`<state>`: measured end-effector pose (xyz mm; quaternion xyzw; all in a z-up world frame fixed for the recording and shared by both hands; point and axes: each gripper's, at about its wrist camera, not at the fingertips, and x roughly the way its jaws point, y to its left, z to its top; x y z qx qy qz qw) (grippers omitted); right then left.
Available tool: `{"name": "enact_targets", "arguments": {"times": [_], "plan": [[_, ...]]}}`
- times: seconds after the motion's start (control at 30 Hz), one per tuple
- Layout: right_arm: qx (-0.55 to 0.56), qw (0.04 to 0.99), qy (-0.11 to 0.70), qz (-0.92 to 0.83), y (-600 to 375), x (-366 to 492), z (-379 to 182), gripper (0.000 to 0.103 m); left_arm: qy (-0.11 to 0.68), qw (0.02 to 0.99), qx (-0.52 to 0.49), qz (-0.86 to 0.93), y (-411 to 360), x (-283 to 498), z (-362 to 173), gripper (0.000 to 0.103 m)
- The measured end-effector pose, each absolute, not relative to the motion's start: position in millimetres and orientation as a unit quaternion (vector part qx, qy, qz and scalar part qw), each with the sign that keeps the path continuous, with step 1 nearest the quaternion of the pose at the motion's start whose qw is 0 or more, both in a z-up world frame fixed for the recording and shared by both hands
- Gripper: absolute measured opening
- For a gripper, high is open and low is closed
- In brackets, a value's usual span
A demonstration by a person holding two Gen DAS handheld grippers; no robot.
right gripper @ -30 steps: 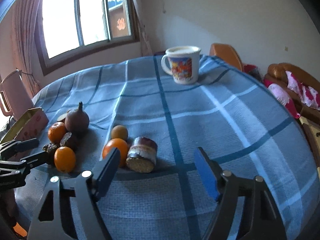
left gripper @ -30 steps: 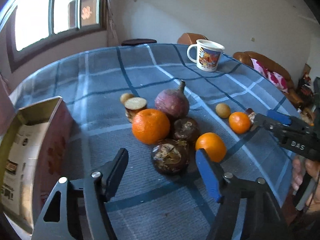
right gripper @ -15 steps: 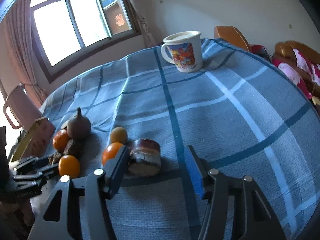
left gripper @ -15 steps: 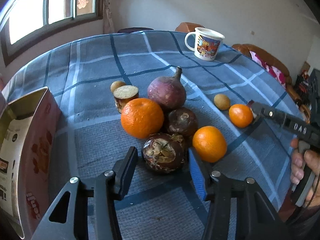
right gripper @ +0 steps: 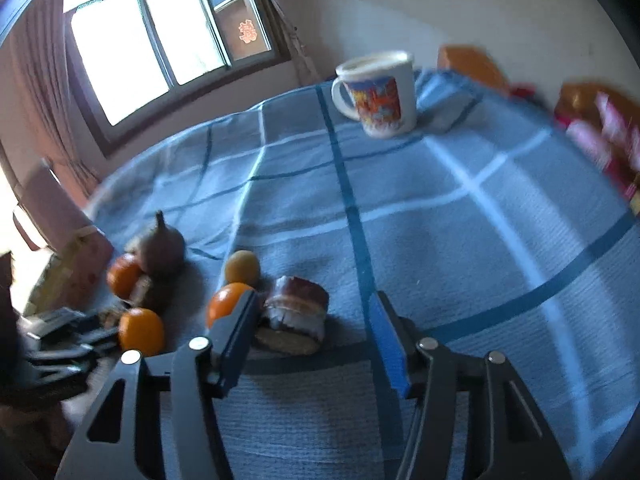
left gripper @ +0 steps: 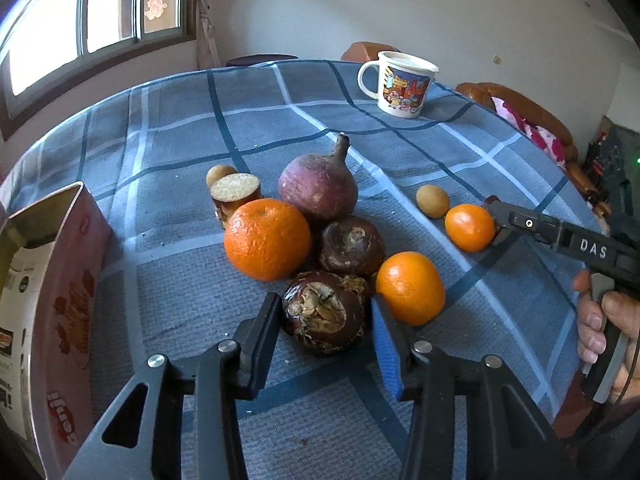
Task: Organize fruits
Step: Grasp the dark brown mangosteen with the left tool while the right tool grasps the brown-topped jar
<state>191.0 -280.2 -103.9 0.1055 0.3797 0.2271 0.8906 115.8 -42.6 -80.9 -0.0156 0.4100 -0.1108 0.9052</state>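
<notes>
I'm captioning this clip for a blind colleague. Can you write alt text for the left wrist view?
The left tool brackets a dark brown water chestnut on a blue plaid tablecloth, its jaws having just been closing. Behind lie three oranges, a second chestnut, a purple root and a mug; the right tool reaches in beside the far orange.

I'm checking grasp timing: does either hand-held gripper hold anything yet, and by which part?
Left hand-held gripper: fingers flank the dark chestnut at its sides. Right hand-held gripper: one finger touches the cut cane piece; no grip.
</notes>
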Motion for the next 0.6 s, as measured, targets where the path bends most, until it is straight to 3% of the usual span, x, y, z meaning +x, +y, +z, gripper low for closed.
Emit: {"name": "enact_targets", "arguments": {"times": [0.2, 0.47, 0.6], "plan": [[0.095, 0.89, 0.371, 0.249, -275.8, 183.0, -101.1, 0.037, 0.403, 0.907, -0.028, -0.116, -39.5, 111.9, -81.1, 0.045], [0.055, 0.893, 0.368, 0.254, -266.9, 179.4, -98.3, 0.037, 0.377, 0.918, -0.039, -0.118, -35.2, 102.8, -76.7, 0.045], [0.1, 0.876, 0.385, 0.272, -276.6, 188.1, -103.5, 0.039, 0.358, 0.926, -0.04, -0.115, -33.8, 96.5, -73.0, 0.045]]}}
